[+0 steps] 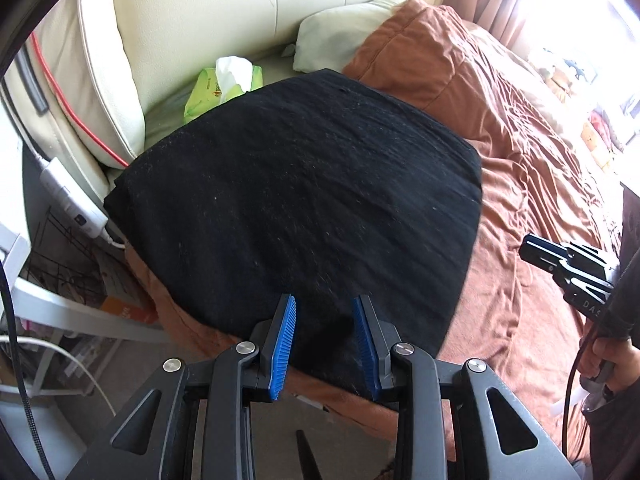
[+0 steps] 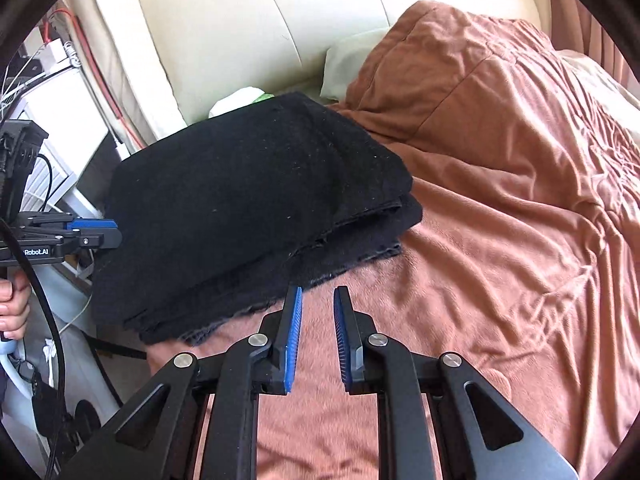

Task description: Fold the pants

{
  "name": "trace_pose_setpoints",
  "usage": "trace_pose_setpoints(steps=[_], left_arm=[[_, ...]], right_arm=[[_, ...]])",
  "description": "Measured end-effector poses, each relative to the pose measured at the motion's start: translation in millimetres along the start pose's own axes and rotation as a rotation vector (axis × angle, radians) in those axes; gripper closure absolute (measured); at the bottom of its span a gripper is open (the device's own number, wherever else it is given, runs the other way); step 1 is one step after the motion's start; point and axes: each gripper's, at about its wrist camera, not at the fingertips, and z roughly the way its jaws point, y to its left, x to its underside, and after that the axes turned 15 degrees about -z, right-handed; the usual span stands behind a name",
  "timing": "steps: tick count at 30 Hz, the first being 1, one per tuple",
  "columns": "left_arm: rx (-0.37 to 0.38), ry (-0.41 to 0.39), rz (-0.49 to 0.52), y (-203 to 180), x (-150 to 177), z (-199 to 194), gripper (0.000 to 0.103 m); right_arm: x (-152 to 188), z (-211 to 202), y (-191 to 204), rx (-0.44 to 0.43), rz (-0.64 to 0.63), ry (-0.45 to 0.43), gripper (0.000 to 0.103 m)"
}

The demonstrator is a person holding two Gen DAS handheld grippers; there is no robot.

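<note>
Folded pants (image 1: 292, 196) beyond left tool (image 1: 325, 334)

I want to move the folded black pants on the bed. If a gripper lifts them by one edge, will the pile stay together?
Probably not. The black pants lie as several loose layers, seen at the open edge, so lifting one edge would likely unfold them. The cloth looks soft and floppy, so it should sag. On the brown blanket it would likely drag rather than slide cleanly.

Matt, linty black cloth pants (image 1: 304, 184)
</note>
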Motion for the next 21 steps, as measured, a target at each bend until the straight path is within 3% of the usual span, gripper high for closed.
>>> trace_pose_setpoints(steps=[3, 4, 6, 7, 8, 9, 11, 14, 19, 21], left_arm=[[-0.004, -0.025, 0.006, -6.6, 9.0, -15.8, 0.07], [-0.004, -0.028, 0.007, -8.6, 11.9, -21.1, 0.07], [0.004, -0.033, 0.009, -13.0, 17.9, -32.5, 0.068], [0.005, -0.037, 0.012, -15.2, 20.8, -37.8, 0.065], [0.003, -0.045, 0.015, -17.7, 24.0, -44.0, 0.056], [0.003, -0.058, 0.016, -20.3, 26.8, -50.1, 0.051], [0.012, -0.084, 0.014, -25.3, 32.7, -64.1, 0.029], [0.033, -0.121, 0.017, -34.5, 41.2, -85.0, 0.012], [0.033, -0.185, 0.032, -54.0, 56.4, -118.6, 0.003], [0.034, -0.202, 0.042, -63.6, 63.5, -129.7, 0.002]], right_arm=[[2.9, -23.4, 4.9, 0.003, -0.006, 0.002, 0.088], [4.7, -31.6, 5.7, 0.008, -0.001, 0.003, 0.083], [9.7, -50.6, 6.1, 0.023, 0.01, -0.006, 0.063], [11.8, -61.4, 6.1, 0.039, 0.013, -0.016, 0.046], [14.7, -73.4, 6.9, 0.063, 0.014, -0.027, 0.038], [17.5, -85.0, 8.0, 0.086, 0.014, -0.036, 0.036], [20.7, -104.7, 8.3, 0.086, 0.021, -0.029, 0.03], [25.9, -138.4, 17.0, 0.127, 0.011, -0.026, 0.019], [40.4, -198.9, 27.7, 0.135, 0.026, -0.056, 0.001], [46.9, -222.6, 34.9, 0.167, 0.015, -0.069, 0.0]])
